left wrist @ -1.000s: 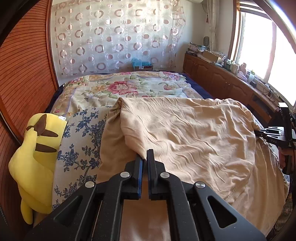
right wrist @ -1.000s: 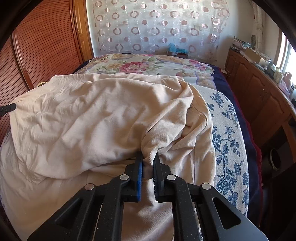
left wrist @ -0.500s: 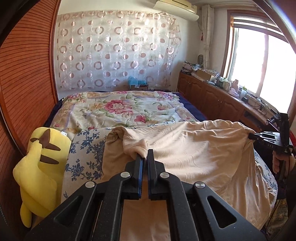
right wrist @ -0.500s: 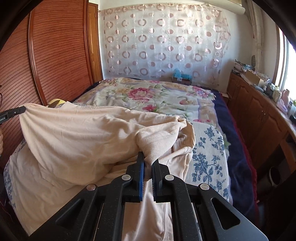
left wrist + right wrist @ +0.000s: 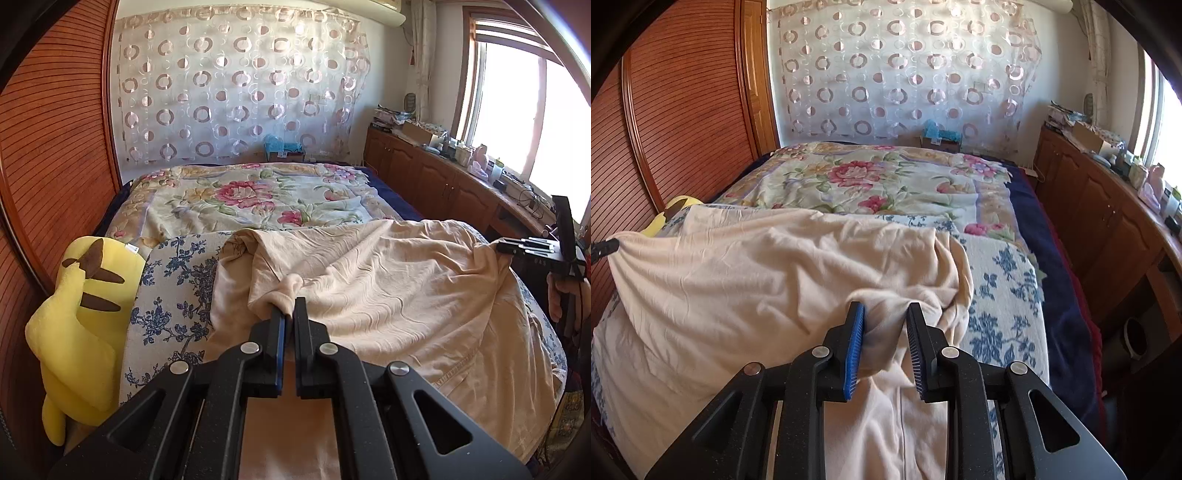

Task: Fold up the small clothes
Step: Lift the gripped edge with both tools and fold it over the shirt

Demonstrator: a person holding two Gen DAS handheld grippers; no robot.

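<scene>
left gripper [image 5: 289, 308] is clamped tight on a bunched corner of the beige shirt [image 5: 388, 295] lying across the bed [image 5: 258, 195]; right gripper [image 5: 884, 314] jaws are opening, fabric loose between them

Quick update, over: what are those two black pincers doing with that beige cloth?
Left tool clamped on beige garment. Right tool opening, cloth between its fingers. Garment partly folded on bed. Nothing in the way.

Only one marking could be made out: small pale letters, roughly "OAS", stood on the black body of the right hand-held gripper [image 5: 532, 246] at the right edge of the left wrist view. They were too small to read with certainty.
</scene>
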